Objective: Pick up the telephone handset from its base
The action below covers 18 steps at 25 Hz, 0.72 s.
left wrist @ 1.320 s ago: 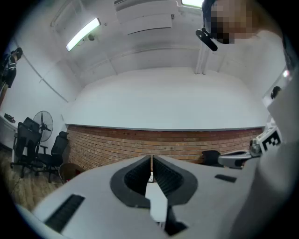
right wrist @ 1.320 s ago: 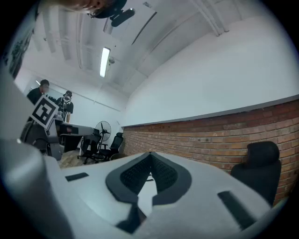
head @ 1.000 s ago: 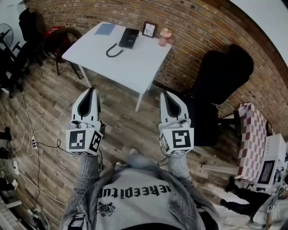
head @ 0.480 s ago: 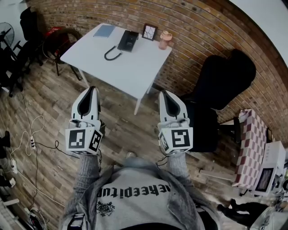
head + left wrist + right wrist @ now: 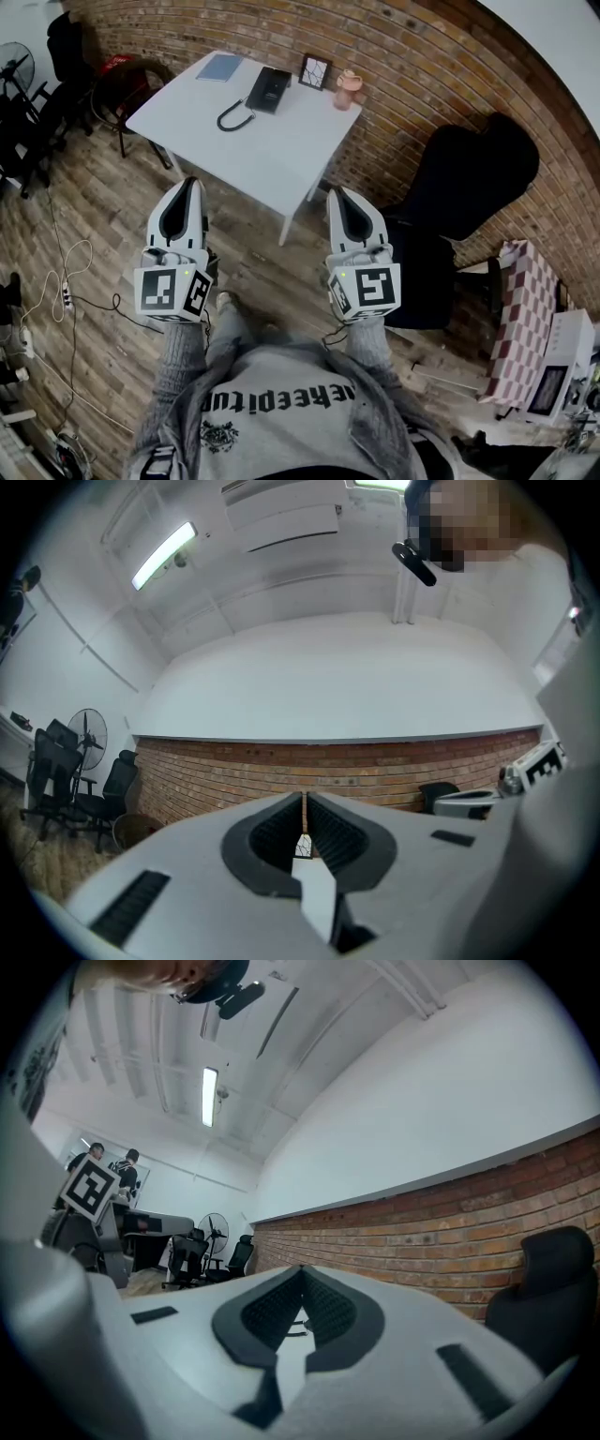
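Note:
The black telephone (image 5: 268, 89) lies on the white table (image 5: 281, 150) by the brick wall, far ahead, with its handset on the base and a curled black cord (image 5: 232, 116) beside it. My left gripper (image 5: 190, 183) and right gripper (image 5: 336, 192) are held side by side over the wooden floor, well short of the table. Both point toward the table with their jaws together and nothing between them. In the left gripper view the left gripper (image 5: 304, 803) points at the brick wall. The right gripper (image 5: 302, 1274) shows the same wall in the right gripper view.
A blue notebook (image 5: 220, 67), a picture frame (image 5: 315, 70) and a pink mug (image 5: 348, 89) share the table. A black office chair (image 5: 464, 178) stands right of it, and another chair (image 5: 122, 89) at its left. Cables (image 5: 70, 300) trail on the floor at left.
The table and telephone sit slightly lower and nearer in the head view as the person walks toward them. Both grippers stay shut and keep side by side.

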Motion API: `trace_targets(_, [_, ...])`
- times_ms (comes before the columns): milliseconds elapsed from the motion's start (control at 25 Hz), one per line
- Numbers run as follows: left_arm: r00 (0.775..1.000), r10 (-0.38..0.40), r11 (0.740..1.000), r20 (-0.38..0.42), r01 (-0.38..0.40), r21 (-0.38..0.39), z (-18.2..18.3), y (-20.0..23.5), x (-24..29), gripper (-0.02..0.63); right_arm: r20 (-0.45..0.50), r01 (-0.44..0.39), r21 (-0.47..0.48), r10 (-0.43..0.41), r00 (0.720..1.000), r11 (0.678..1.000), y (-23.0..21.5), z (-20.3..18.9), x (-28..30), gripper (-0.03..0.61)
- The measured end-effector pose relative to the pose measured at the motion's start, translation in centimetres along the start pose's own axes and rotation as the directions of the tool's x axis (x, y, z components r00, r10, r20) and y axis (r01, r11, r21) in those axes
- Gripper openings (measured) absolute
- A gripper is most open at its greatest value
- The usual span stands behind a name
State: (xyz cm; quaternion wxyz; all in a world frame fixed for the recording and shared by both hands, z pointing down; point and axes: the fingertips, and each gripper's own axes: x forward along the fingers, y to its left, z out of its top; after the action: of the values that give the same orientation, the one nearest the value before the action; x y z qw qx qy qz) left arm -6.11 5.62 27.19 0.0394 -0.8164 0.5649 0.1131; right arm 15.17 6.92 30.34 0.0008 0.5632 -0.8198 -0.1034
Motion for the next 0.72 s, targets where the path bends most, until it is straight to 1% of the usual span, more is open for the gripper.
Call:
trace_targets(120, [1.000,-0.007,1.000,0.014,0.007,0.000,-0.6,0.7,1.2,0.015,-0.002,-0.003,-0.001,0.003,1.000,1.000,-0.2,-0.3,1.2,0.003])
trace_targets(280, [1.000,-0.011,1.000,-0.010,0.011,-0.008,-1.1,1.6,3.3,0.015,-0.006,0.009,0.000,-0.009,1.000,1.000,-0.8,-0.9,3.2,0.003])
trace_targets(360, [1.000,-0.021,1.000,-0.005,0.021,-0.009,-1.3,2.2,4.6,0.015,-0.009,0.015,-0.003,-0.015,1.000,1.000,-1.0,-1.1,4.4,0.003])
trace_targets(440, [0.999,-0.032,0.999,0.007,0.032,-0.008,-1.6,3.2,6.1,0.015,-0.010,0.022,-0.003,-0.022,1.000,1.000,-1.3,-1.3,6.0,0.003])
trace_targets(640, [0.999,-0.047,0.999,-0.015,0.046,-0.017,-2.4,6.0,10.1,0.015,-0.009,0.048,-0.002,-0.048,0.999,0.999,-1.8,-1.7,10.7,0.003])
trace_targets(720, [0.998,-0.064,0.998,0.002,0.064,-0.015,-2.7,7.3,11.8,0.015,-0.010,0.060,-0.002,-0.060,0.998,0.998,-2.0,-1.8,12.5,0.003])
